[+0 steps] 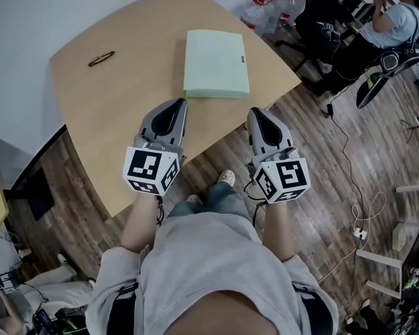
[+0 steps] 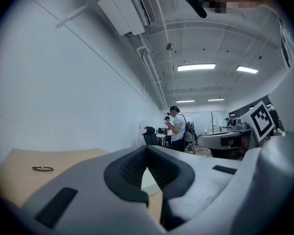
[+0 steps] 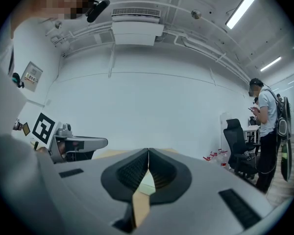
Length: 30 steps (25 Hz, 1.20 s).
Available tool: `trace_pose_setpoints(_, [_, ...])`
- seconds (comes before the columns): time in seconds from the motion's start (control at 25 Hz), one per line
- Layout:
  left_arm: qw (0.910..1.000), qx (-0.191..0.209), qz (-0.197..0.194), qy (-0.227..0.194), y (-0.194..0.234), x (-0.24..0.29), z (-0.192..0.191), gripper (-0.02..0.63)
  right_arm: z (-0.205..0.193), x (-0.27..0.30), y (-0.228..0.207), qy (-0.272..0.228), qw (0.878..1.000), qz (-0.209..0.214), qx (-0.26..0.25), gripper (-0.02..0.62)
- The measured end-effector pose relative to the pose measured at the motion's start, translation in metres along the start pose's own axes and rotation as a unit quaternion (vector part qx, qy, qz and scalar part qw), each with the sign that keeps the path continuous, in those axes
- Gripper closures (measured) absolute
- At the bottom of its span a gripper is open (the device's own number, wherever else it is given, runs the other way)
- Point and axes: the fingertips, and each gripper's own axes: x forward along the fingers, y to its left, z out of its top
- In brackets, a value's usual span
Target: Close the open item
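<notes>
Tan table (image 1: pixel 126 96) | green folder (image 1: pixel 216 65) | just beyond closed fingers (image 1: pixel 150 124), untouched

No legible text — wall notice (image 3: pixel 32 76) too small, cube markers (image 1: pixel 151 169) pattern only

Folder (image 1: pixel 216 63): pale green, rectangular, lying flat on the tan bench (image 1: pixel 119 96), upper centre of the frame in my head view. I read it as shut. The top cover sits level with its edges lined up, and a thick side edge shows along its lower side. There is a small dark mark on its right edge. It lies close to the bench's near edge, roughly square to it.
</notes>
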Motion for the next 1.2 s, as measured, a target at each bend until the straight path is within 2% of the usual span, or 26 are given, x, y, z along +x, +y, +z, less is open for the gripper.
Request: trace_pose_setpoints(1.2, [0.9999,0.003,-0.011,-0.001,-0.005,-0.008,0.001,0.591,0.005,-0.012,0.007,0.001,1.000,-0.023,-0.009,0.586])
